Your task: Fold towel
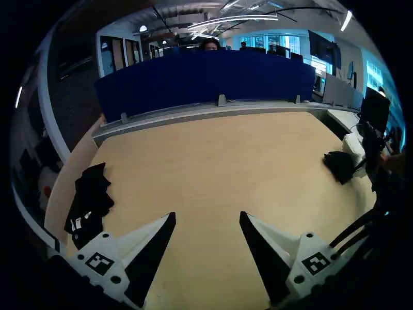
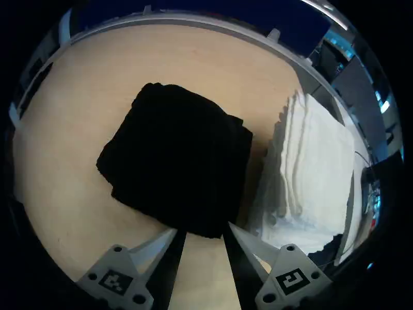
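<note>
A black folded towel (image 2: 175, 160) lies on the light wooden table (image 2: 67, 170), with a stack of white folded towels (image 2: 315, 170) just to its right. My right gripper (image 2: 203, 232) is narrowed on the black towel's near corner, a finger pressing on each side. Over the bare table (image 1: 217, 155), my left gripper (image 1: 206, 217) hangs open with nothing between its fingers. In the left gripper view the black towel (image 1: 339, 165) and white stack (image 1: 355, 146) sit far to the right, and the hand holding the other gripper (image 1: 384, 170) is beside them.
A crumpled black cloth (image 1: 89, 202) lies at the table's left edge. A blue partition (image 1: 206, 77) with a grey rail runs along the far edge, with a person seated behind it. Cables (image 1: 359, 227) trail at the right.
</note>
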